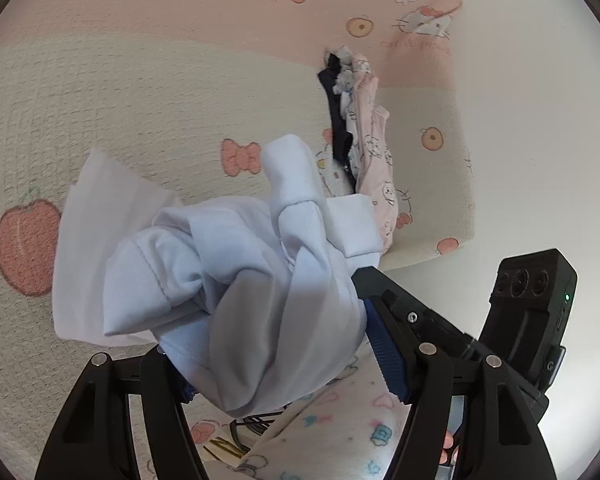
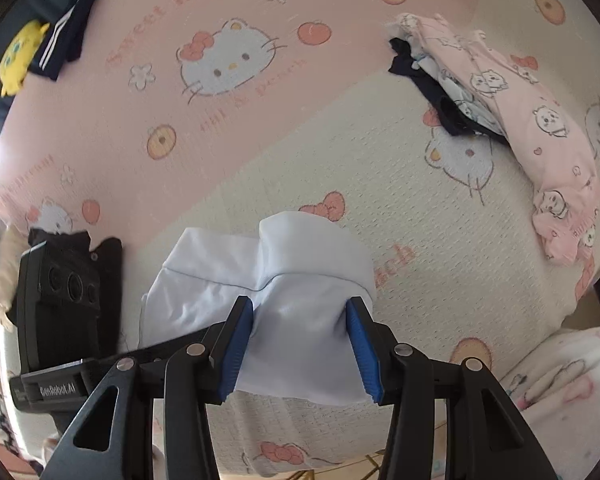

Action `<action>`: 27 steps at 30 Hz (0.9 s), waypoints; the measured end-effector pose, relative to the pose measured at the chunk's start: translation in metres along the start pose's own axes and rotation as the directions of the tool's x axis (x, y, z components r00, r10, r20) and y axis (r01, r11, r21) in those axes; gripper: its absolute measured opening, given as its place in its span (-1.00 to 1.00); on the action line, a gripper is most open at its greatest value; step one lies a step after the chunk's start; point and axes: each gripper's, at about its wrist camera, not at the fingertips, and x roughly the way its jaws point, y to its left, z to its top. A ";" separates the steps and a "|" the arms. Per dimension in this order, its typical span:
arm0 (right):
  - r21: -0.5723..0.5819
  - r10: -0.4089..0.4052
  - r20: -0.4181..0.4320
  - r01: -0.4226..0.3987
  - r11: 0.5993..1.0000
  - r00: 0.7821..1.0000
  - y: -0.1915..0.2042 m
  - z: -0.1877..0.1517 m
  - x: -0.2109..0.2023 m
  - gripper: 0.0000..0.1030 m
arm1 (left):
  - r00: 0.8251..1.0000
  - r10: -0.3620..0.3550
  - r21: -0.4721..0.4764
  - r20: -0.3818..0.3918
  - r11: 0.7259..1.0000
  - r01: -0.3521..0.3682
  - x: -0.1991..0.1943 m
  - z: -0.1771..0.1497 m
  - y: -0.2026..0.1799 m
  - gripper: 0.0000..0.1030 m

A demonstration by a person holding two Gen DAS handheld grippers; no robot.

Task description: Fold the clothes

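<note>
Item: white garment [image 2: 300, 308], bunched, held over a bed sheet [image 2: 340, 168] printed with cartoon cats, bows and peaches, part cream, part pink.

Right gripper [image 2: 300, 344]: its blue pads [image 2: 236, 344] press the cloth from both sides, clamped on a thick fold of the white garment. The right wrist view shows a smooth rolled hem above the pads and a flatter panel trailing to the left.

Left gripper [image 1: 284, 344]: one blue pad [image 1: 384, 352] lies against the bundle's right side; the opposite pad is hidden under draped cloth (only a blue sliver shows). The garment fills the gap between the fingers and hangs there, so it reads as gripped. The left wrist view shows what the other does not: twisted, knotted folds, a stitched seam and a loose flat flap toward the left.

Each view catches the other gripper's black camera housing [image 1: 532, 304] at its edge.

Beyond: a pile of clothes [image 2: 500, 120] on the sheet, well apart from the white garment, with a pink printed piece over a pale one and a dark navy one; in the left wrist view it is a narrow distant strip.

Right wrist view only: a yellow plush toy [image 2: 20, 56] and a navy striped garment [image 2: 68, 28] at the far upper left. At the lower edges of both views, a pastel-printed fleece [image 2: 560, 392].
</note>
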 end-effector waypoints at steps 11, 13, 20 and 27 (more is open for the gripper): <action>-0.058 0.124 0.041 -0.121 0.991 0.992 -0.003 -0.005 0.000 0.42 | 0.998 -0.017 -0.070 0.065 0.997 0.021 -0.010 0.005 0.031 0.12; -0.071 0.118 0.044 -0.114 0.991 0.992 -0.004 -0.007 -0.003 0.42 | 0.998 -0.001 -0.057 0.061 0.998 0.004 -0.006 0.006 0.029 0.12; -0.258 -0.144 0.032 0.147 0.955 0.989 -0.009 -0.017 -0.008 0.51 | 0.999 0.006 -0.070 0.048 0.998 -0.002 0.006 0.011 0.034 0.12; -0.276 -0.123 -0.080 0.097 0.956 0.989 -0.020 -0.027 0.010 0.51 | 0.999 0.027 -0.055 0.038 0.998 -0.024 0.007 0.010 0.031 0.12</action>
